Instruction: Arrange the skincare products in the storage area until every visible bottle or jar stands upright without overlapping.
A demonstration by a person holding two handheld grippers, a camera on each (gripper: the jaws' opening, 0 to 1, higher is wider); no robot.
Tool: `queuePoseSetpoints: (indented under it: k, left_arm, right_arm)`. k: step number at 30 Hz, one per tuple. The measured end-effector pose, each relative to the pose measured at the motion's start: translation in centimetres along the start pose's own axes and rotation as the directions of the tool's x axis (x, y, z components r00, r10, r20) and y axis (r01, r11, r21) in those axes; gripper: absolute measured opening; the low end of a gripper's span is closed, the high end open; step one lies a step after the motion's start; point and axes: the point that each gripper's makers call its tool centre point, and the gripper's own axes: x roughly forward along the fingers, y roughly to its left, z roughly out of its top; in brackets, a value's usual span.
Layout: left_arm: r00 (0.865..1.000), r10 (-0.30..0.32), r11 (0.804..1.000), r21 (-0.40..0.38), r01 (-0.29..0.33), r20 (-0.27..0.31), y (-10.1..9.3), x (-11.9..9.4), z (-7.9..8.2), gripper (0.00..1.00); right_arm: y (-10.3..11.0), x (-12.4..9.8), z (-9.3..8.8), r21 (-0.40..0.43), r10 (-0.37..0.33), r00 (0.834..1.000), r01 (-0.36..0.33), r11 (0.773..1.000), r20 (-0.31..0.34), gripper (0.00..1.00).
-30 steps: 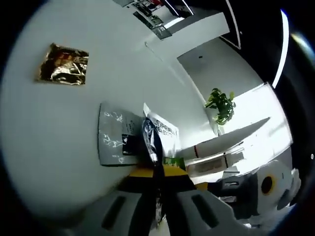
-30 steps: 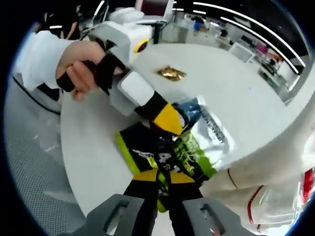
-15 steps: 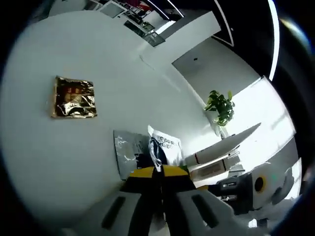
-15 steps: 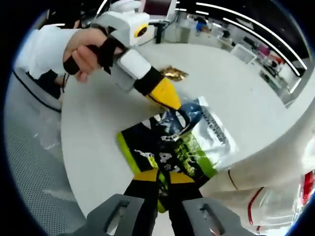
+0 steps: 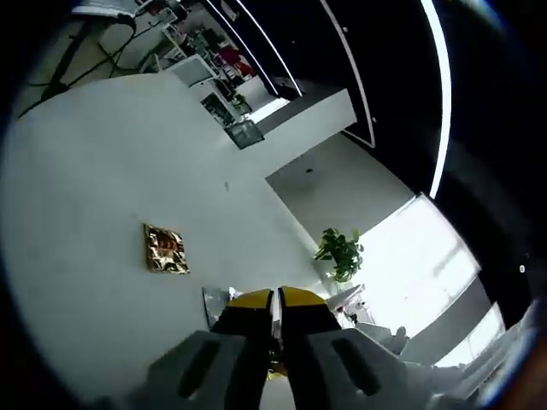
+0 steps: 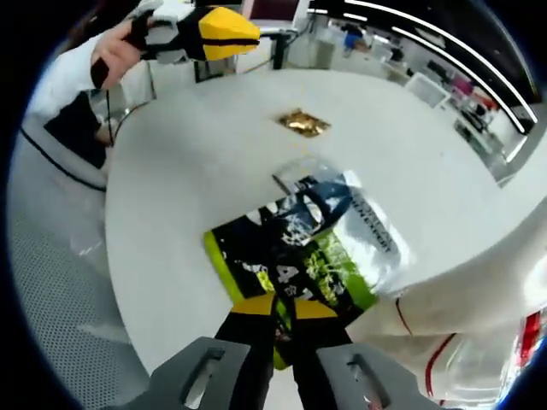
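Skincare packets lie flat on the round white tabletop (image 6: 188, 171). From largest to smallest: the tabletop carries everything. Near its closer edge in the right gripper view lies the green and black packet (image 6: 286, 282), partly under a clear silver packet (image 6: 342, 213) that overlaps it. The right gripper (image 6: 285, 318) has its yellow-tipped jaws pressed together on the near edge of the green and black packet. Far from these, near the middle of the tabletop, lies a small gold foil sachet (image 6: 303, 123), apart from all others. The left gripper (image 6: 231, 30) is lifted above the far edge, held by a hand (image 6: 115, 55); in the left gripper view its jaws are pressed together with nothing between them, above the gold foil sachet (image 5: 166, 249).
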Motion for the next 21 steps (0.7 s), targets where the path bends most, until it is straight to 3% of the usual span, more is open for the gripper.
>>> queuePoseSetpoints:
  k: [2, 4, 7, 15, 21]
  left_arm:
    - [1.000, -0.028, 1.000, 0.011, 0.028, 0.013, -0.6, -0.9, -0.2, 0.00]
    - [0.999, -0.048, 0.999, 0.019, 0.048, -0.008, -1.0, -1.5, -0.9, 0.00]
    - [0.999, -0.047, 0.998, 0.052, 0.047, -0.010, -1.4, -2.5, -1.5, 0.00]
    - [0.999, -0.042, 0.998, 0.044, 0.041, 0.015, -1.4, -4.6, -2.8, 0.00]
    - [0.999, -0.031, 0.999, 0.011, 0.030, 0.034, -1.0, -5.3, -3.4, 0.00]
  right_arm:
    - [0.0, 0.0, 0.0, -0.006, 0.001, 1.000, -0.001, 1.000, -0.008, 0.00]
    - [0.1, -0.3, 0.2, -0.004, -0.002, 1.000, 0.002, 1.000, -0.011, 0.10]
    - [0.6, -1.0, 1.7, 0.021, 0.021, 0.999, -0.022, 1.000, 0.033, 0.13]
    - [1.1, -1.9, 8.4, -0.007, 0.059, 0.980, -0.059, 0.998, 0.189, 0.21]
    - [1.8, -0.3, 11.5, -0.060, 0.081, 0.974, -0.069, 0.996, 0.210, 0.26]
